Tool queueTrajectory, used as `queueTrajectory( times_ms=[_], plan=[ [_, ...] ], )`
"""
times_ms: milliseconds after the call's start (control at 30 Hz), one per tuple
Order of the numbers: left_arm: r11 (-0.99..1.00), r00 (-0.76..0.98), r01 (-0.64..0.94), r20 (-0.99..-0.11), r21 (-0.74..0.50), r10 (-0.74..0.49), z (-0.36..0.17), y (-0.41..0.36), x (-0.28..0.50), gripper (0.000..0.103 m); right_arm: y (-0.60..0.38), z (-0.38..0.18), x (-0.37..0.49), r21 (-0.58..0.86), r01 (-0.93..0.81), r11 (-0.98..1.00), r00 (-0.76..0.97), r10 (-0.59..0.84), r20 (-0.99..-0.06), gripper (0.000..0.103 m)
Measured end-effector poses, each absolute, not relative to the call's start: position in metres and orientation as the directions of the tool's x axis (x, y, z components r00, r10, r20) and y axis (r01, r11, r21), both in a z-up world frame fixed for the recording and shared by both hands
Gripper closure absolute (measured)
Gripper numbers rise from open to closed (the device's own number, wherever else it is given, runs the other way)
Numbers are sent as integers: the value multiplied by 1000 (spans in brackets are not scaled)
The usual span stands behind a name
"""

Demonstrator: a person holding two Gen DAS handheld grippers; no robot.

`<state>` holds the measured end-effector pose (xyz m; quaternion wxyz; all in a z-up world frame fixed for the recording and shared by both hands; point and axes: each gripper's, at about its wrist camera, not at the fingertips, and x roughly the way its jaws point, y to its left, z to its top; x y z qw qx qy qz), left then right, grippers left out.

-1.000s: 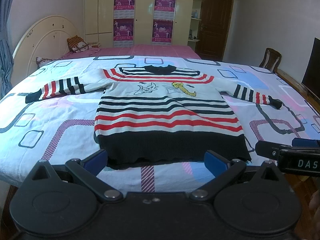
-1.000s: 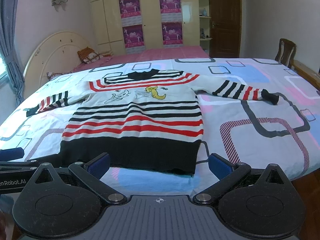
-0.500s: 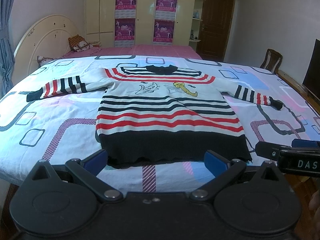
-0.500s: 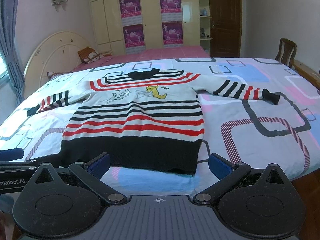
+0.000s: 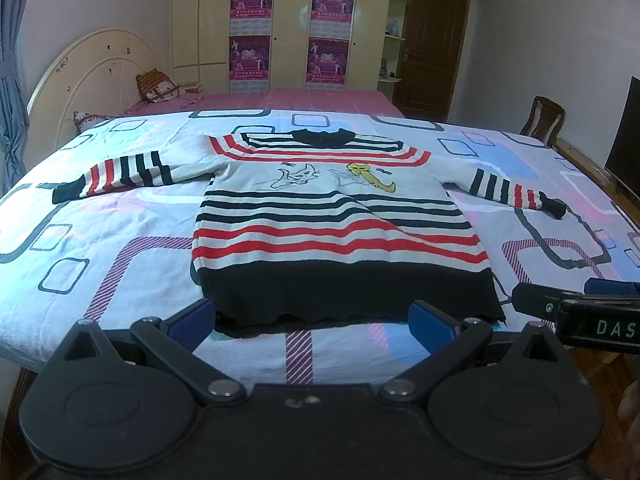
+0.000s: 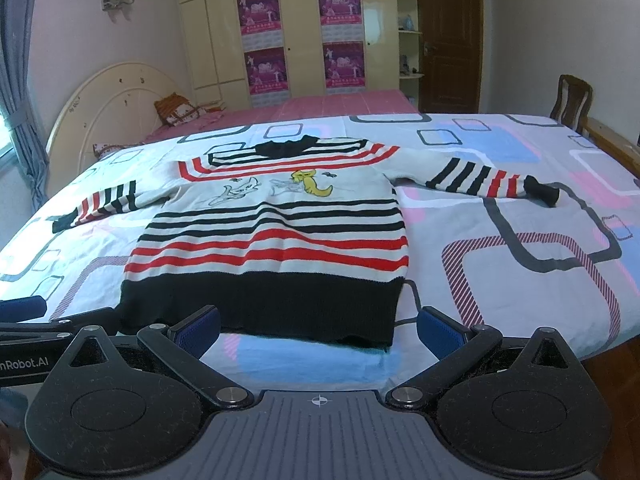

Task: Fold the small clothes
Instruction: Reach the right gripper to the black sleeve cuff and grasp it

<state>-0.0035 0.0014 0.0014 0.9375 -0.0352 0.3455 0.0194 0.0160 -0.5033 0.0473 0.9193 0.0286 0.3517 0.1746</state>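
Note:
A small striped sweater [image 5: 332, 224] [image 6: 272, 236] lies flat on the bed, front up, both sleeves spread out sideways and its black hem nearest me. My left gripper [image 5: 312, 322] hangs open just before the hem, nothing between its blue pads. My right gripper [image 6: 318, 330] is open too, in front of the hem's right half, and holds nothing. The right gripper's body [image 5: 580, 312] shows at the right edge of the left wrist view; the left gripper's body [image 6: 52, 332] shows at the left edge of the right wrist view.
The bedsheet [image 5: 100, 248] with a geometric print covers the bed, whose front edge lies just under both grippers. A cream headboard [image 5: 96, 80] and pillows stand at the left. A wooden chair [image 6: 570, 96] and a dark door [image 5: 432, 40] are at the far right.
Both views have crept slightly upward and closer, so the sweater sits a little lower in frame. Both grippers stay open and empty.

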Motion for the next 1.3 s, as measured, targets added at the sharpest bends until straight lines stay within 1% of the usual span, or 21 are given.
queueTrajectory(
  times_ms=[367, 667, 800, 1000, 1133, 1233, 1300],
  plan=[
    [998, 752, -36, -659, -51, -6, -2, 2, 16, 0, -507, 40, 34, 177, -264, 948, 693, 314, -649, 0],
    [996, 756, -28, -653, -83, -33, -5, 15, 83, 0, -502, 38, 94, 173, -197, 965, 708, 262, -656, 0],
    [997, 752, 6, -657, -76, -55, -11, 18, 117, 0, -498, 36, 124, 163, -172, 972, 713, 237, -660, 0],
    [987, 749, 84, -645, -135, -152, -14, 19, 161, 0, -497, 29, 169, 164, -114, 980, 722, 195, -664, 0],
    [987, 730, 117, -664, -112, -162, -19, 11, 189, 0, -502, 28, 191, 154, -71, 986, 736, 156, -658, 0],
    [974, 714, 164, -662, -158, -228, -25, 8, 203, 0, -507, 27, 204, 145, -49, 988, 740, 133, -659, 0],
    [977, 713, 164, -668, -135, -212, -31, 1, 212, 0, -513, 25, 212, 137, -33, 990, 750, 115, -651, 0]
  ],
)
